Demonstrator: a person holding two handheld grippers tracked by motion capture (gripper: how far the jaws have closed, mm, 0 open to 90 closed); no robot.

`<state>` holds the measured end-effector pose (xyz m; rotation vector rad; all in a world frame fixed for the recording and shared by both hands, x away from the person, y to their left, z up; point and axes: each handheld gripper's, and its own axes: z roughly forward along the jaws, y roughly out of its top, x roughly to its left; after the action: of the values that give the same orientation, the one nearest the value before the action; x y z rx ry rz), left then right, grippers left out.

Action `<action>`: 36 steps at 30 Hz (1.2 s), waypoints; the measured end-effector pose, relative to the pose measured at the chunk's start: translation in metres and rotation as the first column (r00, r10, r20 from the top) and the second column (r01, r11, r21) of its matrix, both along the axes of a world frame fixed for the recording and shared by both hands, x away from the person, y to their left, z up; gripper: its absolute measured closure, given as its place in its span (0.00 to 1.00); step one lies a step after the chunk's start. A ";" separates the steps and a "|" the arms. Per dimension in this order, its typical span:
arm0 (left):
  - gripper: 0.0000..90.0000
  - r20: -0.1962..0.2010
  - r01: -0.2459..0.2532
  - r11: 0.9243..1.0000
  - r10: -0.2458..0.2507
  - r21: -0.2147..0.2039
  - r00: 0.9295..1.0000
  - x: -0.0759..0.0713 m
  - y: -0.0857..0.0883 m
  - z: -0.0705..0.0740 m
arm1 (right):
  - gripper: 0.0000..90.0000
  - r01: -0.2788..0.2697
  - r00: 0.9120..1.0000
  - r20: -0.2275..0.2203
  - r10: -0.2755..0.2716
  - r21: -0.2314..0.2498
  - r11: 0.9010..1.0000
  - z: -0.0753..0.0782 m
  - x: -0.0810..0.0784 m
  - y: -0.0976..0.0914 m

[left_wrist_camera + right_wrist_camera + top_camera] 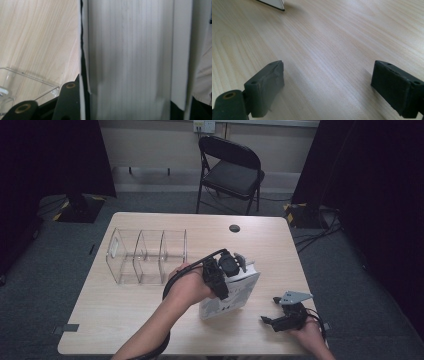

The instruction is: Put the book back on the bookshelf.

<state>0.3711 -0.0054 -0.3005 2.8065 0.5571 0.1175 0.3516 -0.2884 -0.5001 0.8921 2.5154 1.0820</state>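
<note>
A white book (231, 296) with dark print on its cover stands tilted on the wooden table (150, 320), right of centre. My left gripper (226, 270) comes down on its top edge and is shut on it. In the left gripper view the book's pale page edges (130, 57) run up between the two black jaws, and the left fingertip (70, 86) lies against the cover. My right gripper (270, 316) rests low near the table's front right corner, open. Its two pads (270, 77) stand wide apart over bare wood, with nothing between them (329, 75). A corner of the book (274, 3) shows at the top of that view.
A clear plastic organizer (145, 255) with three compartments stands left of the book; its corner (27, 83) is close to my left gripper. A round cable hole (234, 228) lies near the far edge. A black folding chair (231, 167) stands beyond the table.
</note>
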 end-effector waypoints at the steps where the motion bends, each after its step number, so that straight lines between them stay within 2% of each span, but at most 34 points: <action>1: 0.59 0.014 0.007 1.000 -0.007 0.001 1.000 0.000 0.002 0.000 | 0.11 0.000 1.000 0.000 0.000 0.000 1.000 0.000 0.000 0.000; 3: 0.59 0.014 0.001 1.000 -0.001 0.003 1.000 0.001 0.005 0.001 | 0.11 0.000 1.000 0.000 0.000 0.000 1.000 0.000 0.000 0.000; 7: 0.59 -0.015 -0.031 0.999 0.031 -0.011 0.999 0.002 0.015 0.003 | 0.11 0.000 1.000 0.000 0.000 0.000 1.000 0.000 0.000 0.000; 8: 0.59 -0.003 -0.023 1.000 0.023 -0.015 1.000 0.003 0.017 0.003 | 0.11 0.000 1.000 0.000 0.000 0.000 1.000 0.000 0.000 0.000; 10: 0.59 -0.002 -0.038 0.999 0.038 -0.014 0.999 0.003 0.022 0.003 | 0.11 0.000 1.000 0.000 0.000 0.000 1.000 0.000 0.000 0.000; 18: 0.59 -0.007 -0.081 0.997 0.081 -0.003 0.997 0.004 0.042 0.006 | 0.11 0.000 1.000 0.000 0.000 0.000 1.000 0.000 0.000 0.000; 21: 0.59 0.002 -0.085 0.996 0.085 0.002 0.996 0.003 0.049 0.006 | 0.11 0.000 1.000 0.000 0.000 0.000 1.000 0.000 0.000 0.000; 26: 0.59 -0.005 -0.102 0.995 0.102 -0.003 0.995 0.003 0.060 0.006 | 0.11 0.001 1.000 0.002 -0.001 0.001 1.000 0.000 0.000 0.000; 36: 0.59 -0.004 -0.147 0.989 0.147 0.008 0.989 0.003 0.079 0.009 | 0.11 0.001 1.000 0.003 -0.001 0.000 1.000 0.000 0.000 0.000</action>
<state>0.3745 0.0739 -0.2918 2.7715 0.7665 0.1435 0.3516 -0.2884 -0.5002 0.8902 2.5121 1.0831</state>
